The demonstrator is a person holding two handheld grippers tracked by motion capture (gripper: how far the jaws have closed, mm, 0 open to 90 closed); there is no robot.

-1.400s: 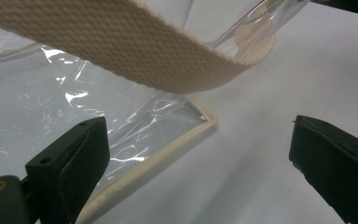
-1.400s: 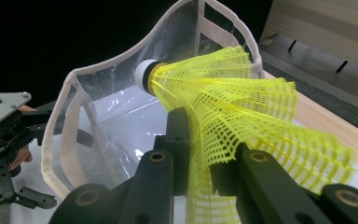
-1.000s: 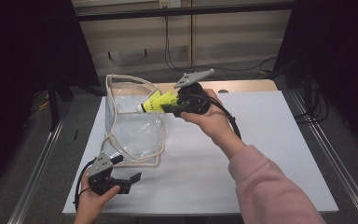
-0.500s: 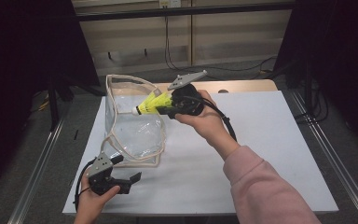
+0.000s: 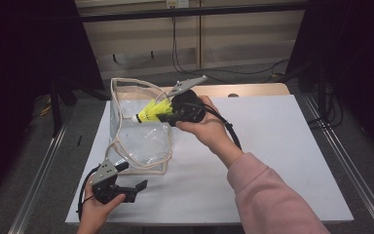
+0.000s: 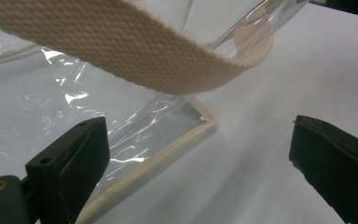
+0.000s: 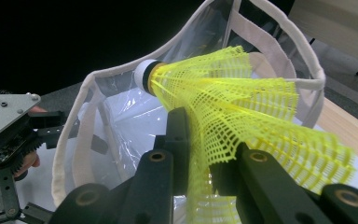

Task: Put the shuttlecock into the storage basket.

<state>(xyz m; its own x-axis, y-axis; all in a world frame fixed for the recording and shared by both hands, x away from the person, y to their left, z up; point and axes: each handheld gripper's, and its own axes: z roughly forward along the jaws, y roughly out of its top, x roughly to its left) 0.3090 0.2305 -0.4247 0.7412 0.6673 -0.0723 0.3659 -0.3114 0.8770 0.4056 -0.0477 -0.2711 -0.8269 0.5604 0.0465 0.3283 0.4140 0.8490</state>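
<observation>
We see right gripper point(image 5: 168, 114) raised over mouth of clear bag point(image 5: 141, 141), jaws clamped on skirt of yellow shuttlecock point(image 5: 148, 112), white cork tip pointing into opening. Bag stands on white desk point(image 5: 272, 146), cream strap point(image 6: 121, 51) drooping at near corner. Left gripper point(image 5: 124, 187) low by that corner, jaws wide apart, gripping nothing.

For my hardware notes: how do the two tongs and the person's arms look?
Both tongs, left and right, are black, each topped by a grey three-cornered plate with a black cable trailing. The jaws are flat black blocks with brass-coloured pivots. The right arm wears a pink sleeve.
</observation>
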